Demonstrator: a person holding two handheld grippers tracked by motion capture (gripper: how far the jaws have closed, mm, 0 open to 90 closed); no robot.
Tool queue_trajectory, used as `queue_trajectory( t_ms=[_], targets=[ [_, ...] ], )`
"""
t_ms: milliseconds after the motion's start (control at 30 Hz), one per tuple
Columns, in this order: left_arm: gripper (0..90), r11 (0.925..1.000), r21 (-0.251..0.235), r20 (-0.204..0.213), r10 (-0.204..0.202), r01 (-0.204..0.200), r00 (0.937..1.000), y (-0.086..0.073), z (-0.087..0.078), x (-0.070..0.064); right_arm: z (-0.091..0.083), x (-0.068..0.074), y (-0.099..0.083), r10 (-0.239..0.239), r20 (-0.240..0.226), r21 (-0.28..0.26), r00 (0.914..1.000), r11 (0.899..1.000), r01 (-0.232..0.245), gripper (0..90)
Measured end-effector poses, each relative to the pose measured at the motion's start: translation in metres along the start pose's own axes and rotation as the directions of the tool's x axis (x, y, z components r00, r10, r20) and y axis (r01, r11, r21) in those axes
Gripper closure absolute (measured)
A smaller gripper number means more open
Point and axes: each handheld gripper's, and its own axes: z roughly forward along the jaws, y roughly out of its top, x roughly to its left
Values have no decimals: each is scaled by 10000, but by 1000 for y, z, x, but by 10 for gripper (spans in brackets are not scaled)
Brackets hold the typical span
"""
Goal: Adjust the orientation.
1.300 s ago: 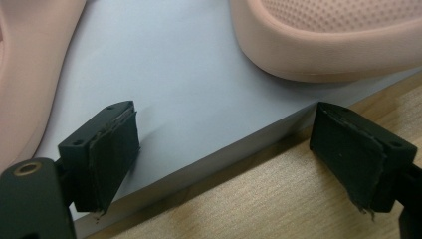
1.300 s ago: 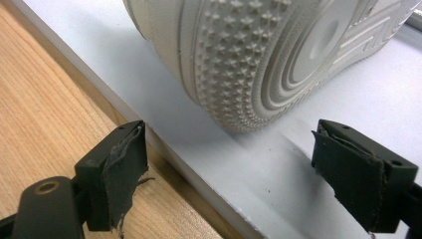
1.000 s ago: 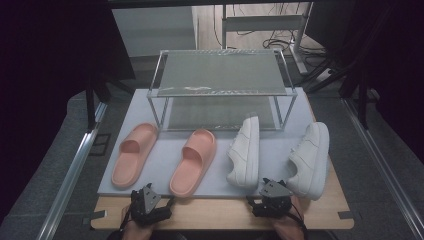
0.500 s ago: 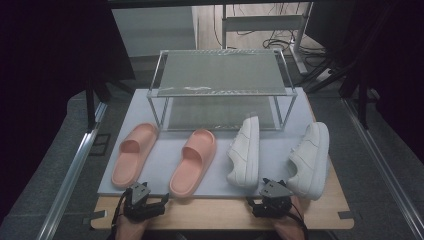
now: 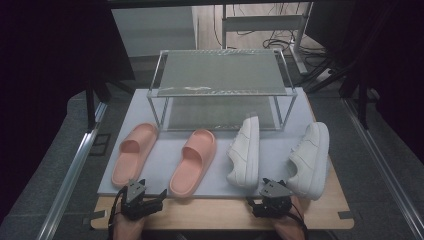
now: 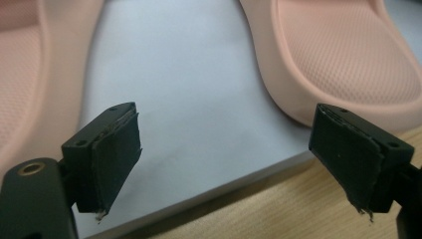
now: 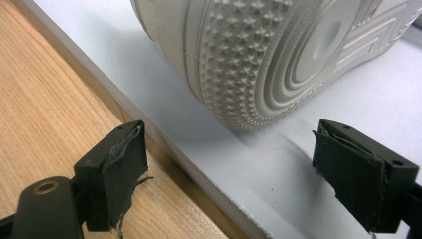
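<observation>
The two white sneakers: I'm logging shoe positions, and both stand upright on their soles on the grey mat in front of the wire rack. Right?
Not quite. Both white sneakers lie tipped on their sides, not upright. The right gripper view shows a studded sole facing sideways. They do rest on the grey mat in front of the wire rack.

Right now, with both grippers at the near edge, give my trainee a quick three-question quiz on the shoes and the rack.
1. True or false: the left gripper is shut on a pink slipper.
2. How many white sneakers lie on the grey mat?
3. The two-tier rack holds: A) slippers, B) sneakers, C) no shoes.

Key:
1. False; its fingers stand apart, holding nothing.
2. Two.
3. C.
</observation>
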Motion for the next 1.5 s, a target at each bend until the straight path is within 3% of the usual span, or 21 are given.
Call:
queue_trajectory(
  t_ms=[133, 267, 433, 567, 733, 833, 1033, 1233, 1500],
  targets=[
    [131, 9997, -239, 241, -99, 105, 9997, 4, -2, 3, 0, 0, 0, -7, -34, -9, 10000, 10000, 7, 145],
    [132, 10000, 49, 231, 51, -52, 9997, 7, -1, 4, 0, 0, 0, -21, -48, -9, 10000, 10000, 21, 145],
    [136, 9994, 351, 219, -71, 63, 9997, 15, 1, 8, 0, 0, 0, -22, -46, -6, 10000, 10000, 22, 145],
    [136, 9988, 430, 348, -269, 254, 9990, 19, 2, 12, 0, 0, 0, -28, -41, -3, 10000, 10000, 28, 145],
    [127, 9980, 548, 189, -312, 301, 9993, 24, 2, 15, 0, 0, 0, -48, -17, 11, 10000, 10000, 48, 146],
    [125, 9982, 400, 482, -469, 450, 9977, 28, 1, 21, 0, 0, 0, -51, 0, 24, 10000, 10000, 51, 146],
    [134, 9981, 532, 392, -323, 301, 9987, 35, 1, 25, 0, 0, 0, -26, 7, 24, 10000, 10000, 26, 146],
    [249, 9983, 481, 464, -342, 319, 9983, 43, 0, 34, 0, 1, 0, -44, 38, 33, 10000, 10000, 44, 147],
    [345, 9973, 434, 52, -593, 590, 9982, 52, 2, 50, 0, 1, 0, -99, 66, 50, 9999, 9999, 99, 147]
  ],
)
